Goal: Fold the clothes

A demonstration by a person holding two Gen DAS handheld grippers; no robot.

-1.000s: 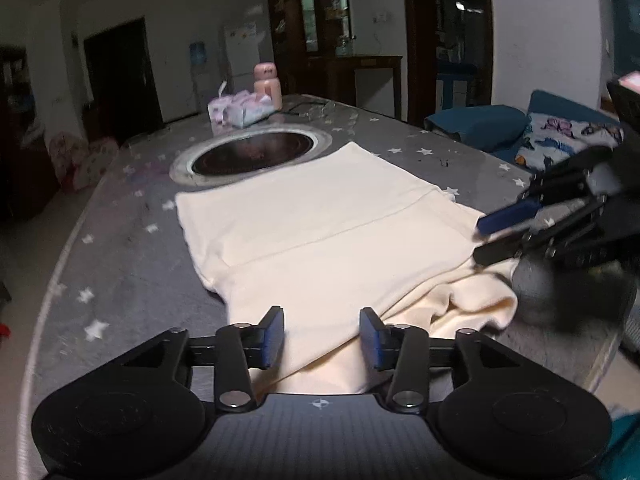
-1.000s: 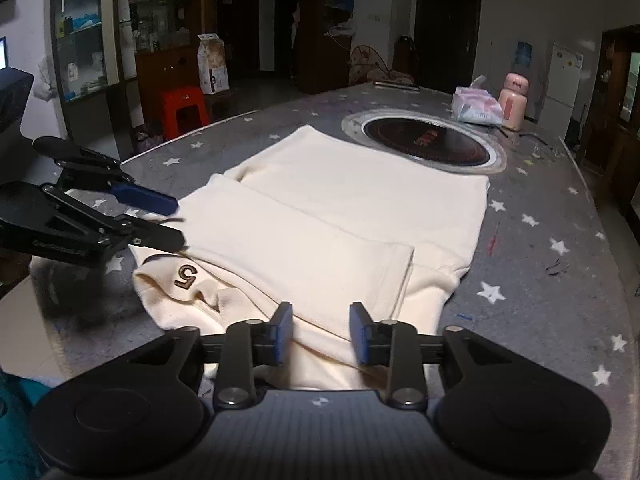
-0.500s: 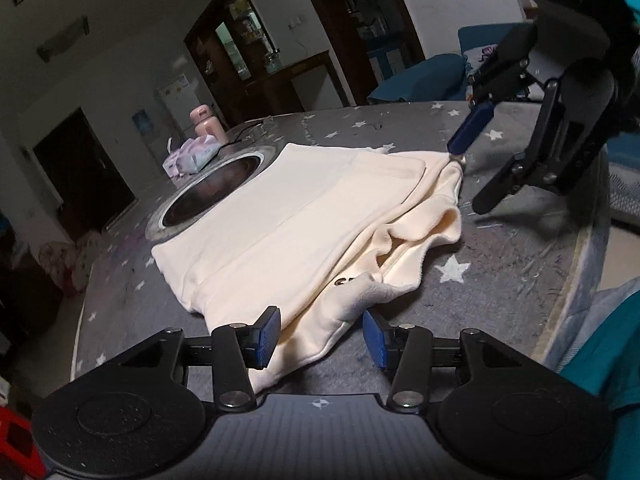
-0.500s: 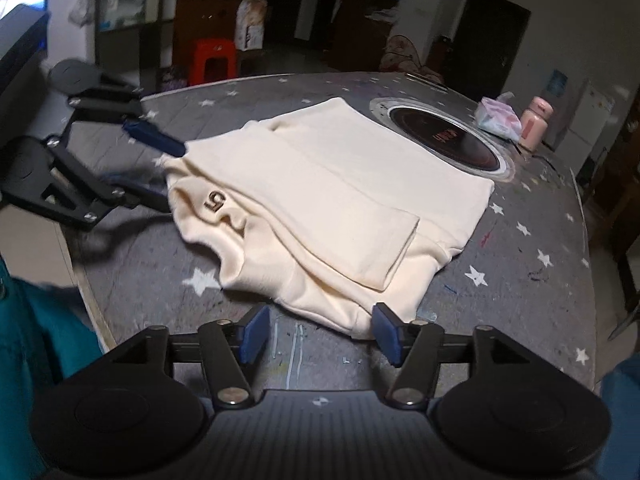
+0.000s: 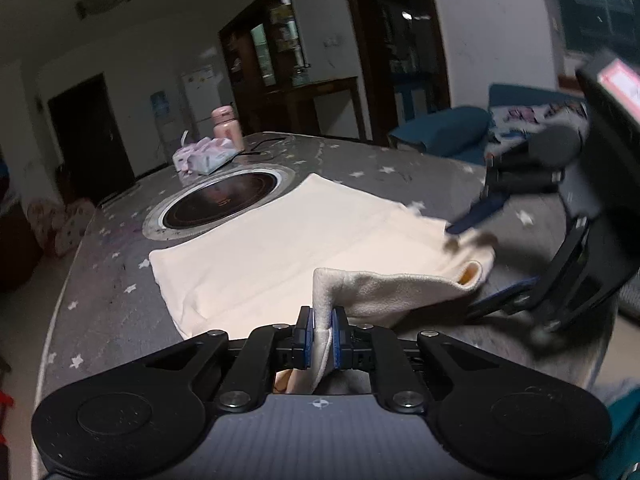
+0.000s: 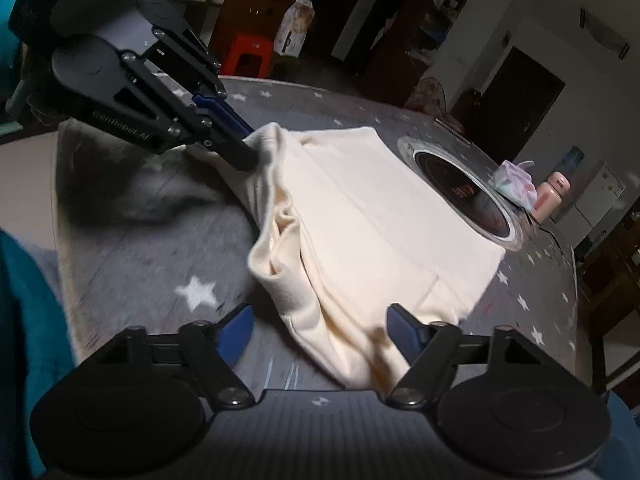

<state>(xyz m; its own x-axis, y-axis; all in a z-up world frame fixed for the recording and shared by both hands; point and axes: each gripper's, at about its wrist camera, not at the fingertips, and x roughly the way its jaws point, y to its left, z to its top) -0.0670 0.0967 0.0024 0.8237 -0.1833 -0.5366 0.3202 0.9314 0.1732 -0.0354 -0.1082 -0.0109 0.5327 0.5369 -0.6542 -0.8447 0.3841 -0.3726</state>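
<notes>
A cream garment (image 5: 288, 248) lies partly folded on the grey star-patterned table (image 5: 108, 292); it also shows in the right wrist view (image 6: 380, 232). My left gripper (image 5: 322, 332) is shut on the garment's near corner and lifts a fold of it. In the right wrist view the left gripper (image 6: 244, 152) pinches the far-left corner. My right gripper (image 6: 320, 332) is open, its jaws wide on either side of the garment's near edge. It shows in the left wrist view (image 5: 480, 256), blurred, at the garment's right end.
A round black cooktop (image 5: 220, 204) is set into the table beyond the garment. A tissue pack (image 5: 204, 156) and a pink bottle (image 5: 226, 126) stand behind it. The table edge (image 6: 66, 240) runs close on my side. A red stool (image 6: 250, 54) stands on the floor.
My left gripper has closed on the garment's corner and raised it. My right gripper has opened wider and come in over the garment's near edge.
</notes>
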